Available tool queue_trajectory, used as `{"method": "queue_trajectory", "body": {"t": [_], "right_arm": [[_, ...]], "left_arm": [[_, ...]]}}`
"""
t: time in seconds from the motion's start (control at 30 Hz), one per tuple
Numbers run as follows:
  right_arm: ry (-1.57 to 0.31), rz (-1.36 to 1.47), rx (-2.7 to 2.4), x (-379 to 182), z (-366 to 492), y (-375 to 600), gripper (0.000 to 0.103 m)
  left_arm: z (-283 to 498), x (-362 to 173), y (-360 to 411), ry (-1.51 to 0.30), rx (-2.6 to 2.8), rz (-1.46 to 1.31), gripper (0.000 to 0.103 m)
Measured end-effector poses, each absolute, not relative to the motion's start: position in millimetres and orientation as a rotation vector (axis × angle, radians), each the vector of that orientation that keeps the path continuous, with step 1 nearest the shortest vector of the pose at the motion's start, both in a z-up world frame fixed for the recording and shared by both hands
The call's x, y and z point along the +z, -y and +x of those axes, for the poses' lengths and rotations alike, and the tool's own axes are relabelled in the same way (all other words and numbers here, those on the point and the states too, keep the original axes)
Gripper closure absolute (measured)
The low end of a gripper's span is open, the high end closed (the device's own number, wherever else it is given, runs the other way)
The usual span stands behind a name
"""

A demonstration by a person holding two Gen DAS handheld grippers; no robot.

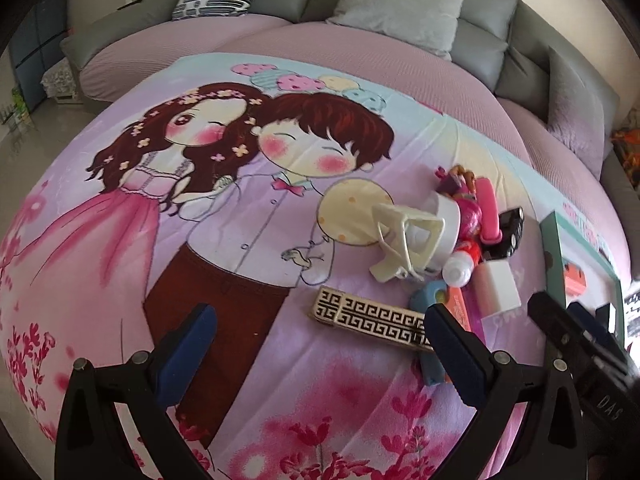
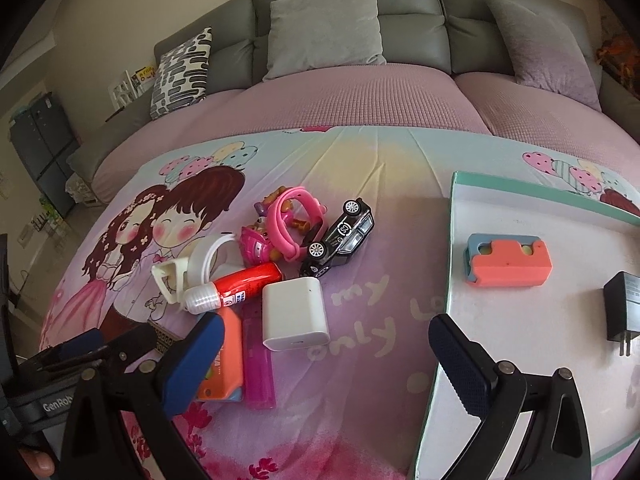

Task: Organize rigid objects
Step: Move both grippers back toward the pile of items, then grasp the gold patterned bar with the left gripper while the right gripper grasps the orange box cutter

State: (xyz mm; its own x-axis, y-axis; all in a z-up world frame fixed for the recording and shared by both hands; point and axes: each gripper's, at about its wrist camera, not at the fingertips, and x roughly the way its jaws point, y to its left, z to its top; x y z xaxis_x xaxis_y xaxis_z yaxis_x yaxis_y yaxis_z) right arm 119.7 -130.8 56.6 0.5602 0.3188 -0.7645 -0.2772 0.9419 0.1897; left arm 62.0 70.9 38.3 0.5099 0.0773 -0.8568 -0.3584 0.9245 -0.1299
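A pile of small things lies on the cartoon blanket. In the right wrist view it holds a white charger cube (image 2: 294, 314), a red bottle (image 2: 240, 284), a black toy car (image 2: 340, 240), a pink watch (image 2: 296, 220), an orange box (image 2: 224, 360) and a cream plastic holder (image 2: 172, 280). My right gripper (image 2: 328, 360) is open, just short of the cube, its right finger over the tray edge. My left gripper (image 1: 320, 352) is open too, with a patterned black-and-cream box (image 1: 372, 322) in front of it, between the fingertips. The cream holder (image 1: 404, 240) lies beyond that box.
A white tray with a teal rim (image 2: 520, 340) lies to the right; on it are a coral-and-blue block (image 2: 506, 262) and a black plug adapter (image 2: 624, 312). Grey sofa cushions (image 2: 324, 28) stand behind. The left gripper's body (image 2: 100, 344) shows at lower left.
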Motion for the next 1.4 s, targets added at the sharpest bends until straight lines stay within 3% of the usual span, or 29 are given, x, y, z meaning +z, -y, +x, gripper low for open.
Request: {"method": "queue_trajectory", "body": {"t": [0.9,1.0,1.07,1.4], "right_arm": [[-0.932,0.108,0.315,53,124,141,0.0],[-0.935,0.105,0.311,52,124,140,0.0],[-0.935,0.105,0.31,51,124,140,0.0],[-0.934,0.1,0.308,50,124,139,0.0]], "left_arm": [[77,15,-62,-1.002,0.1,-0.306,0.002],[76,15,-64,-0.994,0.089,-0.314,0.008],[76,17,-64,-0.981,0.066,-0.326,0.02],[75,19,-66,-0.983,0.071,-0.352,0.02]]}}
